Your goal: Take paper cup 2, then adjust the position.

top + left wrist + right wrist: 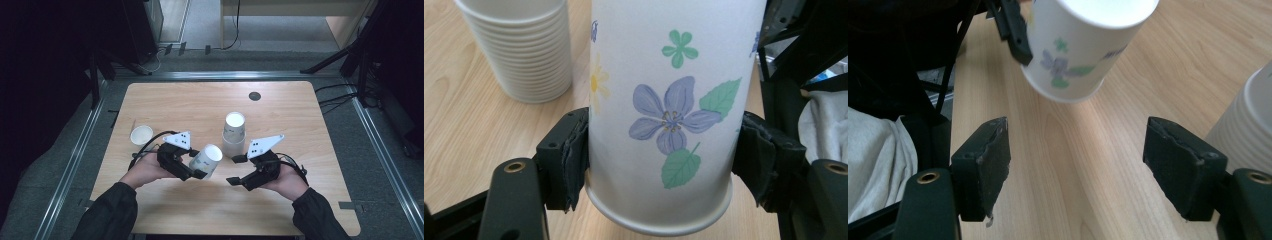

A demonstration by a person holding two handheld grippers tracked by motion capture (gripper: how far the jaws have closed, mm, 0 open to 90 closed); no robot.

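Above the table (165, 102) our left gripper (199, 170) clamps the flowered paper cup (206, 161), while our right gripper (234, 169) stands open, empty.

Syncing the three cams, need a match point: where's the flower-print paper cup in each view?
High view: flower-print paper cup sits just left of centre, tilted, clamped in the left gripper.
Left gripper view: it rises through the middle, pads pressed on both sides.
Right gripper view: top centre, tilted above the table, beyond the open right gripper.
Shared landmark: the stack of white cups.
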